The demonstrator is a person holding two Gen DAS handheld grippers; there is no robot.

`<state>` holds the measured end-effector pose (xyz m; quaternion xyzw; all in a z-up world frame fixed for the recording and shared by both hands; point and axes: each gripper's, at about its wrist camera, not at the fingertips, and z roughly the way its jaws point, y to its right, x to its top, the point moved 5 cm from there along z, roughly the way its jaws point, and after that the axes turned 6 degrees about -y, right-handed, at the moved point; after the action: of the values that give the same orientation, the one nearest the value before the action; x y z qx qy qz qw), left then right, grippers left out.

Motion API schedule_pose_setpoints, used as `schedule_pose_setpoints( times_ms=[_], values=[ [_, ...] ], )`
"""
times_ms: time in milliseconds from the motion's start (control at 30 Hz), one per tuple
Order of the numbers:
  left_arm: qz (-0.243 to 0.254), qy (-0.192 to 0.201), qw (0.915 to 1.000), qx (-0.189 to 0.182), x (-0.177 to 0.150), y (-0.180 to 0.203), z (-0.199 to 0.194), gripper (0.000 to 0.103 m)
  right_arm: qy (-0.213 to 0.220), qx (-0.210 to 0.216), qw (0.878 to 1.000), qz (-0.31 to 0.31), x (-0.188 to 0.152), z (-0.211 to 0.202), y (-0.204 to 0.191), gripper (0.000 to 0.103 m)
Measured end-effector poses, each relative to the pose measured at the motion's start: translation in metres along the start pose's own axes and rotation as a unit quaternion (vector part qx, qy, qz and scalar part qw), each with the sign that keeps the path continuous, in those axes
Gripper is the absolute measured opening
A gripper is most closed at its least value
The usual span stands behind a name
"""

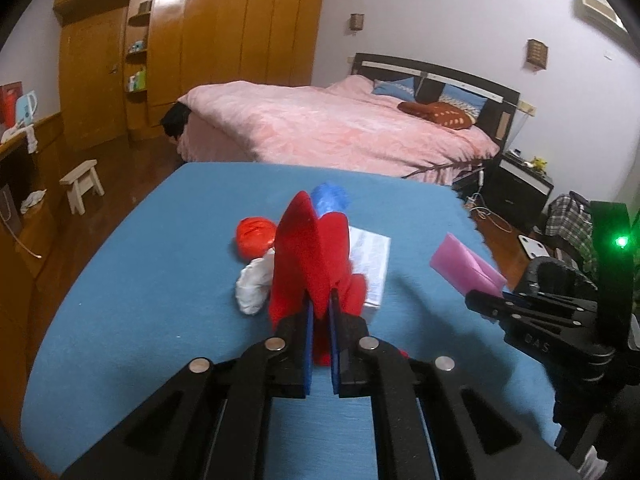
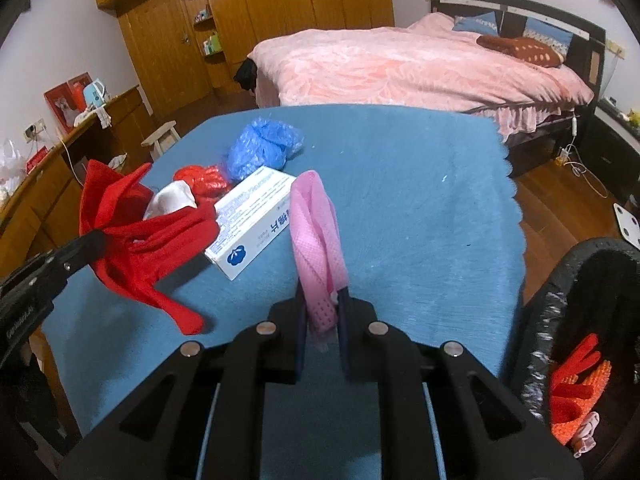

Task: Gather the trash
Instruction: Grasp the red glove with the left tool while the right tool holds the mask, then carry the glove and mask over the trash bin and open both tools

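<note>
My left gripper [image 1: 320, 300] is shut on a red cloth [image 1: 312, 248] and holds it above the blue table [image 1: 140, 280]; the cloth also shows in the right wrist view [image 2: 140, 236]. My right gripper [image 2: 322, 300] is shut on a pink mesh cloth [image 2: 316, 232], seen from the left wrist as well [image 1: 464, 264]. On the table lie a white box [image 2: 252, 220], a blue plastic wad [image 2: 264, 148], a red plastic wad [image 2: 204, 180] and a white crumpled piece [image 2: 172, 198].
A black bin [image 2: 560, 312] stands at the table's right edge with orange-red gloves [image 2: 576, 392] inside. A pink bed [image 2: 400, 64] lies behind the table, a wooden wardrobe [image 2: 248, 12] beyond, a small stool [image 1: 82, 182] on the floor at left.
</note>
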<state>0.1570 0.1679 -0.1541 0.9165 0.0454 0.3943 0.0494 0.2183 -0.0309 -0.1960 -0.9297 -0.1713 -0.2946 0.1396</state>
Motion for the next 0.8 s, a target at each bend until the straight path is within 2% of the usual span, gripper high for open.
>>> schedule_pose_setpoints(
  times_ms=[800],
  values=[
    [0.043, 0.025, 0.9968, -0.063, 0.019, 0.08, -0.019, 0.007, 0.061, -0.022, 0.997, 0.034, 0.0, -0.079, 0.042, 0.013]
  ],
)
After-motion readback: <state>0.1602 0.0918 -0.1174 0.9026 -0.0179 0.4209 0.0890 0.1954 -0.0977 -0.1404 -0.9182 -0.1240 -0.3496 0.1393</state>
